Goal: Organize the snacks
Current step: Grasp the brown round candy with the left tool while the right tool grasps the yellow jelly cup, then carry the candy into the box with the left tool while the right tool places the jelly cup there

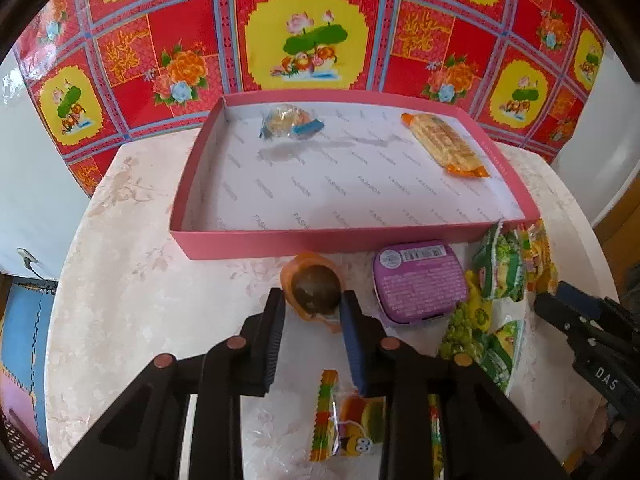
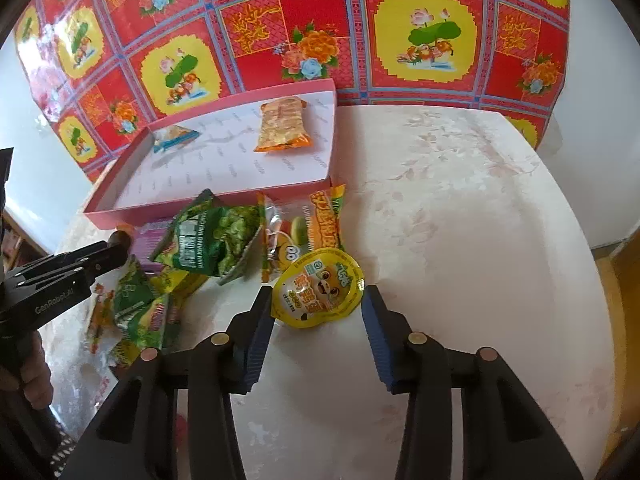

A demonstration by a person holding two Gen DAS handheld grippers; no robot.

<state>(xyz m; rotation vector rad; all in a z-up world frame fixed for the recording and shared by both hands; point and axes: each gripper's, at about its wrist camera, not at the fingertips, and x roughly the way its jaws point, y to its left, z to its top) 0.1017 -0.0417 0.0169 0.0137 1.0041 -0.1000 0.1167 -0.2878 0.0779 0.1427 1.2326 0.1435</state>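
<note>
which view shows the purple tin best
The left wrist view: the purple tin lies in full sight on the table in front of the pink tray, its printed face and barcode visible. In the right wrist view only a purple sliver shows behind the green snack packet.

A red cloth [image 1: 308, 40] with yellow squares and flowers hung behind the pale desk [image 2: 460, 220]. Blue and pink floor mats [image 1: 24, 344] lay beside the desk.
</note>
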